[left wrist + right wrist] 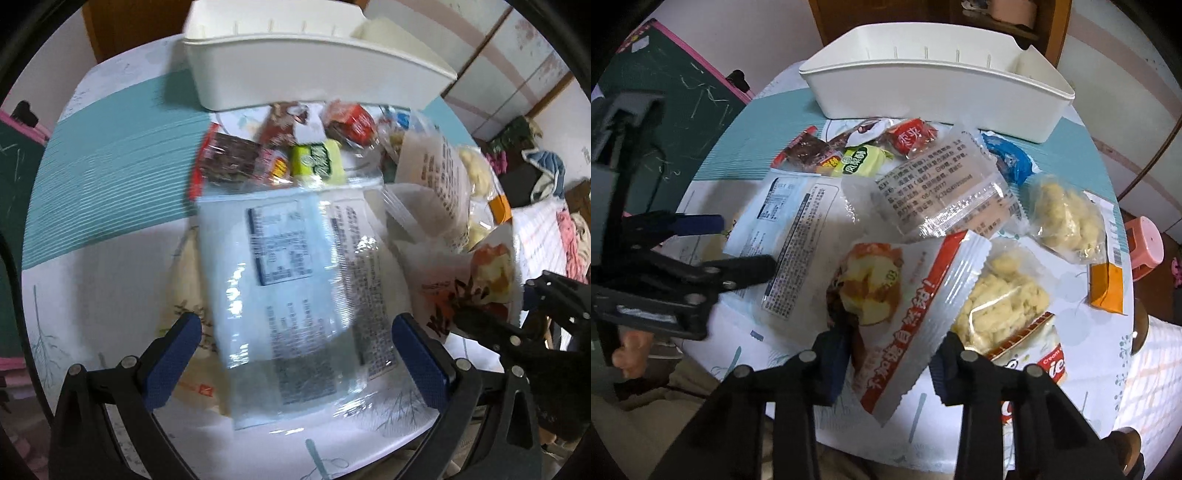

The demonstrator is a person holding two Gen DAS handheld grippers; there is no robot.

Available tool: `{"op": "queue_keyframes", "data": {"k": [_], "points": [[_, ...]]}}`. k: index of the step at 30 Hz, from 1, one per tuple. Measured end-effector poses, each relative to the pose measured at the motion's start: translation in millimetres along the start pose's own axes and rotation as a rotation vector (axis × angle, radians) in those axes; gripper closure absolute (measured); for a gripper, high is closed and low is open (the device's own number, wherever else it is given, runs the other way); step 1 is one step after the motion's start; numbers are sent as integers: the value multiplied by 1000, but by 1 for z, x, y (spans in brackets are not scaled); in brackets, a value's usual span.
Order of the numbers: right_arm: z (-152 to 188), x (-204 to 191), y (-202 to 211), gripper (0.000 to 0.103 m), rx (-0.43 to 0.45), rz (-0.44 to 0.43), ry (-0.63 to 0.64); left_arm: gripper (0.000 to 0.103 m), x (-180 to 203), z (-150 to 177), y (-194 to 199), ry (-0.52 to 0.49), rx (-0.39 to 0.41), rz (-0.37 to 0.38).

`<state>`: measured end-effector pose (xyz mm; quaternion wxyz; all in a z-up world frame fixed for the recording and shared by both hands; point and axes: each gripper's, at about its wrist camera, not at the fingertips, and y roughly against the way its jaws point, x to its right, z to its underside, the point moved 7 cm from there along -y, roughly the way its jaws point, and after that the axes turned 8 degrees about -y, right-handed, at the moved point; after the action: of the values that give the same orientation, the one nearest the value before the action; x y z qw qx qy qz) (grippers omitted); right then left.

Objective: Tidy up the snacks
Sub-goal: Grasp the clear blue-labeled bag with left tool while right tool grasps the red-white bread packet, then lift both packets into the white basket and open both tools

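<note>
At the near table edge, right gripper (pixel 890 363): we see its blue-padded jaws set around the lower part of the white-and-red crinkly foil snack packet (pixel 905 306), which stands tilted up off the table; the gap looks narrowed on it, so we judge it held.
Packet handling: light, soft and slippery film, we judge; a pinch on the flat body above the serrated seal should hold better than the seal's edge.
Left gripper (pixel 297 350): jaws spread wide, either side of the flat pale-blue plastic pouch with printed label (pixel 291 280), not closed on it.
Pouch handling: it looks thin and floppy; we would take it at an end seam, since the glossy middle may slide.
Middle of the table: clear wrapper with printed text (pixel 945 192), two clear bags of pale yellow puffed pieces (pixel 1067 218), all lying close together on the round table with teal-and-white cloth (pixel 1108 387).
Further back: small green sweet wrapper (pixel 858 160), red one (pixel 912 138), blue one (pixel 1008 158).
Far edge: long white plastic bin (pixel 934 88), seemingly empty, our likely goal.
</note>
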<state>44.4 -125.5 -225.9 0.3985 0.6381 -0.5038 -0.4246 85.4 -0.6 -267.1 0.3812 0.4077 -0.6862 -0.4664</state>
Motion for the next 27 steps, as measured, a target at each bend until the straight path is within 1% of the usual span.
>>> {"op": "queue_keyframes", "data": {"k": [4,8,10,11,12,14,15,17,19,20,21,22,23,27], "points": [[0,0,0,66,7,-1,13,0,9,-2,-19,-35,-52,-70],[4,1,-5,67,-12,-5,5,1,13,-6,-21,-16,-49,-62],[3,1,-5,67,-12,-7,5,11,16,-7,-17,-30,-36,-57],[3,1,-5,67,-14,-8,5,30,20,-9,-12,-52,-14,-37],[3,1,-5,67,-15,-10,3,45,22,-10,-10,-56,-3,-31],[2,3,-5,68,-13,-2,-3,57,18,-13,-6,-32,3,-30],[2,4,-5,68,-12,-5,-6,61,15,-13,-5,-16,0,-17],[2,4,-5,68,-12,-10,-12,65,11,-12,-4,3,9,1],[3,4,-4,69,-10,-12,-11,69,10,-6,2,11,25,-2],[4,3,-3,69,-11,-13,-9,83,9,-4,5,15,34,-8],[5,3,-2,70,-9,-5,-7,86,7,-2,10,19,52,-5],[5,3,-1,70,-4,1,-6,86,4,-1,14,29,66,9],[5,3,1,70,-1,-4,-8,87,2,-1,18,33,77,8],[5,0,8,70,26,-32,-12,89,-3,2,33,30,110,-25]]}}
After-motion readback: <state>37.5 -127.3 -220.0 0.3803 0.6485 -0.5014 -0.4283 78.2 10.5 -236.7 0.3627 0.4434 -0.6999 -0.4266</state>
